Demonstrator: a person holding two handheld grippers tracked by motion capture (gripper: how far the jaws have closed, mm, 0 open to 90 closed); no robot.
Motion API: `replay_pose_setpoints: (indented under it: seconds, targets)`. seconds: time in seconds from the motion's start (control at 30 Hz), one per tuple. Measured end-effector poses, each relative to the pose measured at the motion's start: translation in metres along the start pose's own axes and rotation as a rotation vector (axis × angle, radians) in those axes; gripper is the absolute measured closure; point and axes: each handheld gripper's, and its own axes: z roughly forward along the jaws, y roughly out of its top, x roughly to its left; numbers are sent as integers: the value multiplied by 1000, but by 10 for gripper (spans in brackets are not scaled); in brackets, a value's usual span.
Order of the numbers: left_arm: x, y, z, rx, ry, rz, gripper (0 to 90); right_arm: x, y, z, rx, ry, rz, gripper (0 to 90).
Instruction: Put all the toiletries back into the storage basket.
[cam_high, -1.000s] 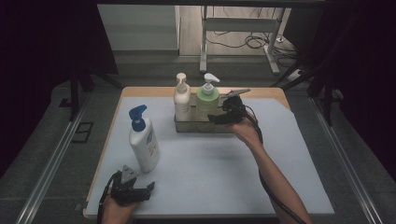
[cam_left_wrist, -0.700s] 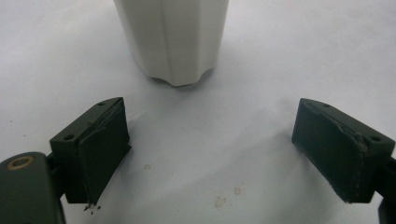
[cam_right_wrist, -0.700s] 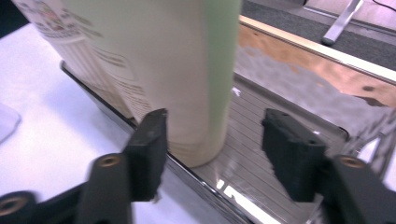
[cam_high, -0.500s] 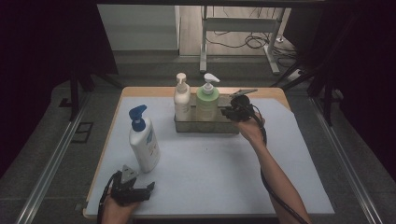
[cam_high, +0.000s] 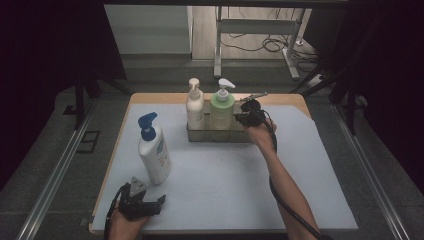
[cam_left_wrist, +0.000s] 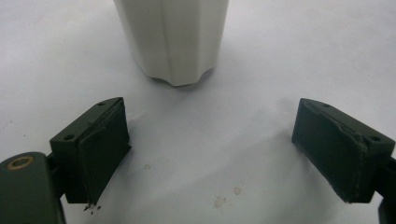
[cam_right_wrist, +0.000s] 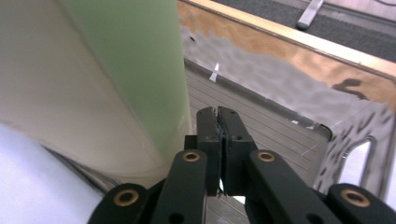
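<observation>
A metal tray (cam_high: 215, 135) at the back of the table holds a cream pump bottle (cam_high: 194, 107) and a green pump bottle (cam_high: 221, 111). My right gripper (cam_high: 240, 118) sits low over the tray's right part, just right of the green bottle (cam_right_wrist: 126, 60). Its jaws have just been closing and now meet with nothing between them (cam_right_wrist: 218, 119), above the tray floor (cam_right_wrist: 280, 133). A white bottle with a blue pump (cam_high: 154, 152) stands at the left. My left gripper (cam_high: 156, 202) rests near the front edge, open and empty (cam_left_wrist: 210, 140), facing that bottle's base (cam_left_wrist: 173, 42).
A white mat (cam_high: 225, 185) covers the wooden table, with free room in its middle and right. The tray's end wall has a handle cutout (cam_right_wrist: 362, 161). Dark floor and metal rails (cam_high: 55, 175) flank the table.
My right gripper has drawn off the green bottle to the right, sunk a little toward the tray and closed its jaws. The left gripper and all three bottles have stayed put.
</observation>
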Motion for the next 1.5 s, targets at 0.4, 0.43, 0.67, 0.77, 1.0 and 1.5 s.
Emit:
replay_pose_setpoints:
  seconds: [0.4, 0.43, 0.67, 0.77, 1.0, 1.5]
  targets:
    - [0, 0, 0, 0, -1, -1, 106, -1, -3, 17, -3, 49, 43, 897]
    - [0, 0, 0, 0, -1, 0, 106, -1, -3, 17, -3, 51, 48, 897]
    - [0, 0, 0, 1, -1, -1, 106, 1, -2, 19, 4, 54, 59, 896]
    - [0, 0, 0, 1, -1, -1, 106, 5, -1, 20, 9, 62, 46, 897]
    - [0, 0, 0, 1, -1, 0, 106, 14, 0, 23, 13, 76, 28, 897]
    - [0, 0, 0, 2, -1, -1, 106, 22, 0, 21, 12, 47, 4, 898]
